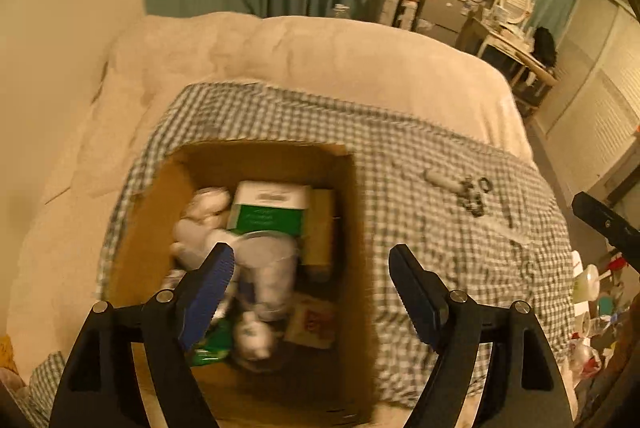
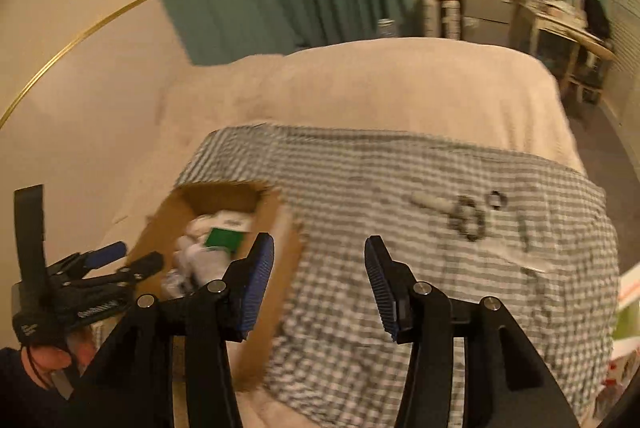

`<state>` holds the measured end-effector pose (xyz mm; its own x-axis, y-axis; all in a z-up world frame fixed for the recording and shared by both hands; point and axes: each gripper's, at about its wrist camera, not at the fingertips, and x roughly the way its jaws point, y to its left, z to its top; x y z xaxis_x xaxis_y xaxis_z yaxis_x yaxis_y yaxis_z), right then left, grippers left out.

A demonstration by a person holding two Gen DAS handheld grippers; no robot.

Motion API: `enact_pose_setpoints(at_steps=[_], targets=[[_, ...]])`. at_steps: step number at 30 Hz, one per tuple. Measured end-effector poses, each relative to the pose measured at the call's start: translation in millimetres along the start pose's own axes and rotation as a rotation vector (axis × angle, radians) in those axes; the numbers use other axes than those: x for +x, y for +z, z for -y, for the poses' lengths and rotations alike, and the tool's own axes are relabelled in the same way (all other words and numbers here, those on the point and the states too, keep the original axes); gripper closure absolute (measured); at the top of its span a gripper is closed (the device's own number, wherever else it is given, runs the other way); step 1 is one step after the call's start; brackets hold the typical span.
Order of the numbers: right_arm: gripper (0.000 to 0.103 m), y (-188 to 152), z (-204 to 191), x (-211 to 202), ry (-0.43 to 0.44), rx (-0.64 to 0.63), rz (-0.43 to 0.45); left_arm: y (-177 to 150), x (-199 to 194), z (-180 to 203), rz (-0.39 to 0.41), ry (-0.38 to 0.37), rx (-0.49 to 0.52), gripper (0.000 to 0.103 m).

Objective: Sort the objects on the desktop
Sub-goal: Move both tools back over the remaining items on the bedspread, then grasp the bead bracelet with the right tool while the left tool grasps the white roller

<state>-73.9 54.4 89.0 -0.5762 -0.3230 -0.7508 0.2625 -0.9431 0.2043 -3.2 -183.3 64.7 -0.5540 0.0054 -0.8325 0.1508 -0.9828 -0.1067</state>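
Over the open brown cardboard box [image 1: 256,164], the left gripper [image 1: 312,292] hangs with its blue-padded jaws spread wide and nothing between them. Down inside the box lie a green and white carton [image 1: 268,212], some soft white things and a clear cup, all blurry. The box sits on a green and white checked cloth [image 1: 400,164] laid over a cream blanket. Far off to the right on the cloth lie a pair of grey scissors with a pale sheath [image 1: 460,188] and a thin dark stick, too blurry to name. A black tip of the other tool pokes in at the right edge.

From the right wrist view, the right gripper [image 2: 320,288] points down at bare checked cloth [image 2: 360,168]. Its jaws are partly spread and hold nothing. The scissors [image 2: 460,212] lie ahead and to the right of the jaws, well apart, long way running left to right, handles on the right. The box [image 2: 160,220] and the left gripper [image 2: 128,256] are off to the left. The right gripper looks nearer to the scissors, so that hand should likely reach for them.
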Motion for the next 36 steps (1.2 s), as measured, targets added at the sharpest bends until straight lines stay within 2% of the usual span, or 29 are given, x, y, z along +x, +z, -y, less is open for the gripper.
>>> enact_pose_setpoints(at_steps=[5, 10, 16, 20, 23, 26, 29, 33, 36], targets=[[0.056, -5, 67, -21, -0.093, 0.053, 0.013, 6, 21, 60, -0.027, -0.042, 0.043, 0.02], [0.056, -6, 128, -27, -0.148, 0.102, 0.019, 13, 55, 116, -0.055, -0.059, 0.081, 0.019], [0.056, 25, 182, -8, -0.185, 0.096, 0.017, 28, 123, 165, -0.094, -0.031, 0.115, 0.016], [0.056, 42, 202, 35, -0.2, 0.063, 0.006, 33, 171, 187, -0.079, 0.001, 0.19, 0.016], [0.056, 34, 211, 77, -0.195, 0.043, -0.02, 33, 201, 199, -0.048, -0.017, 0.228, 0.016], [0.056, 19, 230, 122, -0.167, 0.089, -0.081, 37, 229, 210, -0.023, -0.028, 0.281, 0.016], [0.056, 5, 243, 160, -0.142, 0.121, -0.144, 43, 252, 226, 0.003, -0.007, 0.371, 0.016], [0.056, -5, 252, 197, -0.134, 0.098, -0.185, 49, 269, 242, 0.079, -0.004, 0.54, 0.016], [0.056, -9, 260, 222, -0.119, 0.126, -0.208, 46, 280, 247, 0.075, -0.021, 0.631, 0.016]])
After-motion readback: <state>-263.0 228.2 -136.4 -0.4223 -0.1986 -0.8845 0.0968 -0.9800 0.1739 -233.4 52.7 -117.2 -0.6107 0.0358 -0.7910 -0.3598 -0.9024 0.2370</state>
